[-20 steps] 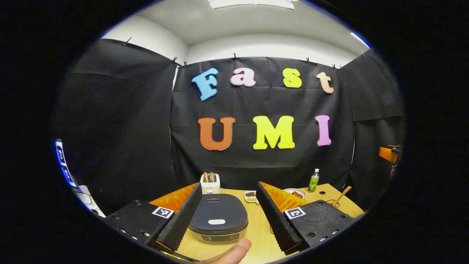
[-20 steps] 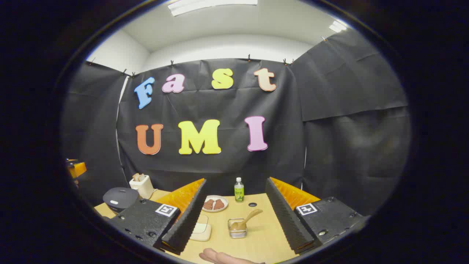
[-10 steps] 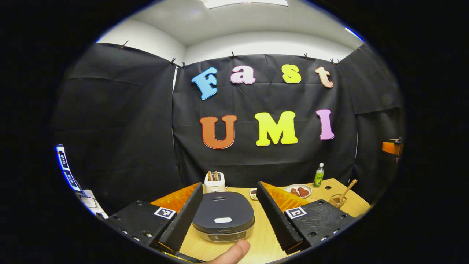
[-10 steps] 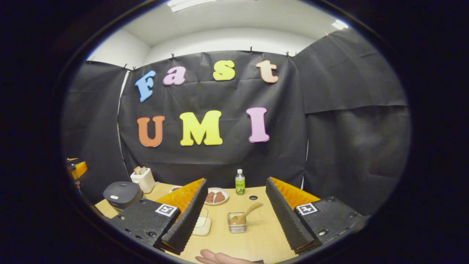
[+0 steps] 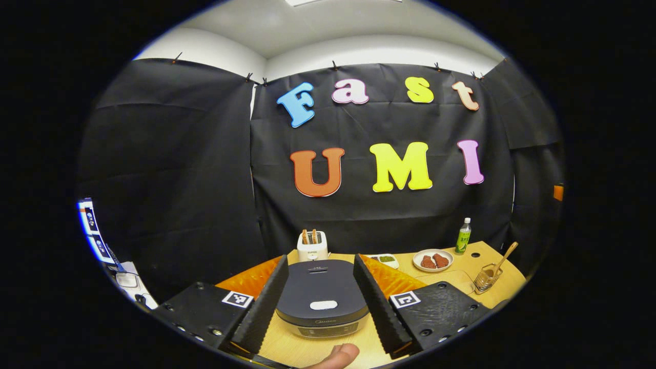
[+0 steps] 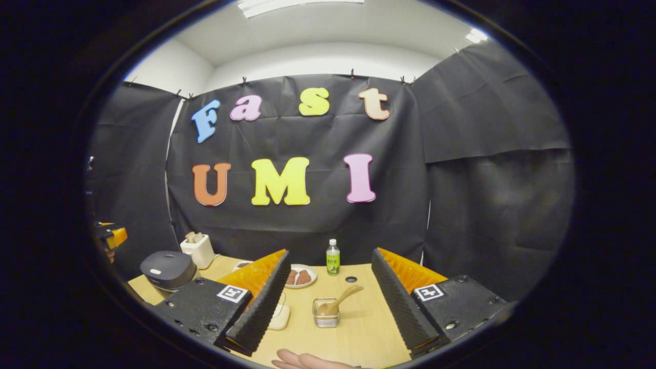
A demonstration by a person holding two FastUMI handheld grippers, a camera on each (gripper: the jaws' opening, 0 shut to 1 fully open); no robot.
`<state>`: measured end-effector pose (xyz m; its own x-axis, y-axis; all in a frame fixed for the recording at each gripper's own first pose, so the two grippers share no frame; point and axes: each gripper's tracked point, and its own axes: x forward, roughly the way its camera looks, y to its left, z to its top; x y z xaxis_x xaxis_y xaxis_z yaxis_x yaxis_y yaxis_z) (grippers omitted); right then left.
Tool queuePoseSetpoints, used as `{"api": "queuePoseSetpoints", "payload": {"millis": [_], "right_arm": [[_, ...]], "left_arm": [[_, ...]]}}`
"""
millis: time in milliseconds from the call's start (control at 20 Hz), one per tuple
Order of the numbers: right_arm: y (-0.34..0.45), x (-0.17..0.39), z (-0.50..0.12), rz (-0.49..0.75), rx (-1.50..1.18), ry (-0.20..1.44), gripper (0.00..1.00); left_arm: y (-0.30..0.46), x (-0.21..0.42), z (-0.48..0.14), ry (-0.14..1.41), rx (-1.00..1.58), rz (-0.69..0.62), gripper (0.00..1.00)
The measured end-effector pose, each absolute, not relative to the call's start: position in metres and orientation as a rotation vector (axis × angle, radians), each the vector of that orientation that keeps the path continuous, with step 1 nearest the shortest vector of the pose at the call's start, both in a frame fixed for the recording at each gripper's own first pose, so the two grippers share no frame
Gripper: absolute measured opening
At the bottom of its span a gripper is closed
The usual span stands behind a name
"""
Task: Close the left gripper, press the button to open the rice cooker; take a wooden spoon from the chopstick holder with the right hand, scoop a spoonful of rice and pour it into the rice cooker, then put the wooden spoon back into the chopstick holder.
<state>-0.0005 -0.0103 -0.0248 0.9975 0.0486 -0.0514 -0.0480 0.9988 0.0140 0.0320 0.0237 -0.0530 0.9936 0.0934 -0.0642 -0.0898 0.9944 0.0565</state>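
Dark-lidded, the rice cooker (image 5: 322, 297) sits on the counter (image 5: 464, 277) in the lower middle of the left gripper view, framed between the spread fingers of the left hand-held gripper (image 5: 320, 300), its pale button (image 5: 323, 305) unpressed and the lid down. Pressing with the fingers this wide would likely straddle the button and miss it, or shove the cooker across the counter. Lower centre of the right gripper view, the right hand-held gripper (image 6: 328, 307) is spread too, well short of the wooden spoon (image 6: 338, 302) leaning in its holder (image 6: 326, 313), which a careless grab could tip.
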Motion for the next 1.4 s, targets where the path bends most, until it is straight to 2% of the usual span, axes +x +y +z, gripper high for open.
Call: {"api": "queuePoseSetpoints", "payload": {"millis": [100, 150, 200, 250, 300, 400, 700, 800, 900, 950, 1200, 1400], "right_arm": [[-0.011, 0.005, -0.021, 0.063, 0.031, 0.027, 0.99], [-0.016, 0.008, -0.017, 0.051, 0.028, 0.002, 1.0], [-0.024, 0.011, -0.015, 0.028, 0.022, -0.011, 1.0], [-0.027, 0.012, -0.018, 0.015, 0.02, -0.019, 1.0], [-0.028, 0.012, -0.018, 0.009, 0.021, -0.02, 1.0], [-0.027, 0.012, -0.018, 0.014, 0.024, -0.034, 0.99], [-0.027, 0.011, -0.024, 0.014, -0.019, -0.041, 0.99], [-0.019, 0.009, -0.029, 0.041, -0.032, -0.036, 0.99], [-0.02, 0.007, -0.034, 0.051, -0.046, -0.029, 1.0], [-0.019, 0.006, -0.035, 0.057, -0.052, -0.027, 1.0], [-0.016, -0.004, -0.043, 0.079, -0.07, -0.019, 1.0], [-0.018, -0.012, -0.054, 0.086, -0.06, 0.013, 1.0]], "left_arm": [[0.021, 0.041, -0.066, 0.096, 0.044, 0.072, 0.8], [0.017, 0.044, -0.073, 0.113, 0.036, 0.042, 0.69], [0.014, 0.048, -0.073, 0.108, 0.023, 0.017, 0.64], [0.018, 0.052, -0.076, 0.105, 0.009, 0.017, 0.68], [0.026, 0.057, -0.082, 0.123, 0.003, 0.036, 0.53], [0.032, 0.06, -0.093, 0.151, -0.028, 0.045, 0.46], [0.028, 0.06, -0.118, 0.303, -0.076, 0.022, 0.46], [0.021, 0.076, -0.152, 0.363, -0.088, 0.031, 0.0], [0.03, 0.078, -0.169, 0.415, -0.055, 0.069, 0.07], [0.03, 0.078, -0.18, 0.439, -0.065, 0.077, 0.0], [0.025, 0.091, -0.204, 0.542, -0.116, 0.046, 0.0], [0.022, 0.09, -0.209, 0.55, -0.04, 0.047, 0.0]]}}
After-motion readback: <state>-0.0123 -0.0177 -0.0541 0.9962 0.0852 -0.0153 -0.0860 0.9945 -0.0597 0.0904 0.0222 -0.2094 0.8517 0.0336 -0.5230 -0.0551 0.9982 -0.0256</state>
